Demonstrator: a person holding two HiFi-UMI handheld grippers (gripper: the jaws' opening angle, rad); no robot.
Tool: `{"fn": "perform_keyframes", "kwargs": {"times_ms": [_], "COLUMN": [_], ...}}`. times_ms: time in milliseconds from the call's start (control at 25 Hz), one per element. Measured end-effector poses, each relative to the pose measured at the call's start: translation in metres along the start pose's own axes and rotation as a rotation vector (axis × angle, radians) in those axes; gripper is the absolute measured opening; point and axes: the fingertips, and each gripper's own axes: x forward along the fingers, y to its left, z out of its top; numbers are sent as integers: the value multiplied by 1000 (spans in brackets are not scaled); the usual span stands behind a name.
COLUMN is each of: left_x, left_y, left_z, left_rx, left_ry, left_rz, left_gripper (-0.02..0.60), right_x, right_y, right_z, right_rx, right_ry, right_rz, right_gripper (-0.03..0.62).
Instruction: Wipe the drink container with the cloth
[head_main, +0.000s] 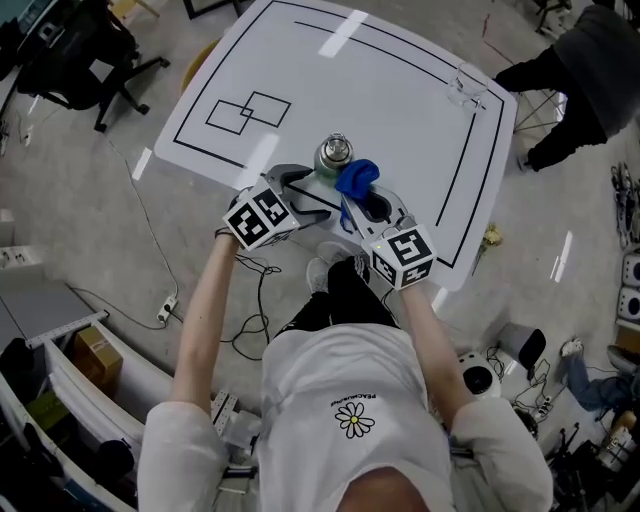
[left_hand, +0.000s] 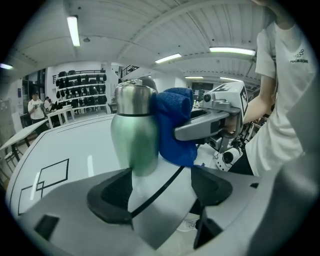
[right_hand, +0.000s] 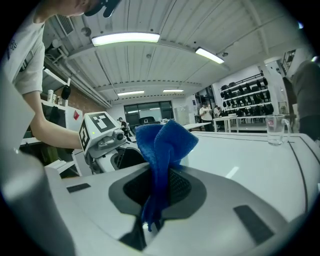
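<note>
1. Left gripper (left_hand: 160, 192): jaws wide apart, grasping nothing. Green drink container (left_hand: 134, 132) stands upright on the bench (left_hand: 60, 145) just ahead of them, a bit toward the left jaw.
2. Right gripper (right_hand: 156, 210): clenched on the blue cloth (right_hand: 164, 145), which sticks up from btw its jaws and seems to touch the container's side, below the steel cap.
3. Step, as I judge: the wipe itself, at its start, cloth on the upper body.
4. Next move prob. needs: rub the cloth down and around w/ light push, while the left gripper steadies the base against tipping.
5. Count: 1 container, 1 cloth, 2 grippers, 1 clear glass (head_main: 465, 85) well beyond the right gripper.
</note>
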Motion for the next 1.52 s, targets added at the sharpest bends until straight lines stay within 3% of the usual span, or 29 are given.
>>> {"fn": "perform_keyframes", "kwargs": {"times_ms": [320,560,720,1160,1520], "left_x": [0,-14,-11,7,-2], "left_y": [-10,17,38,44,18], "left_z": [-2,7,19,26,10], "left_rx": [17,31,0,-61,-35], "left_ry": [0,-10,-47,-85,-14], "left_rz": [-16,53,77,67,74], "left_gripper": [360,360,360,360,360], "right_x": [4,-25,-15,-11,-9], "right_y": [23,-12,-26,-12,-10], "right_z": [2,61,80,77,75], "right_rx": [-28,5,9,79,84], "right_ry": [8,-113,-137,-133,-131], "right_rz": [76,12,10,63,42], "right_gripper": [43,43,43,43,43]}}
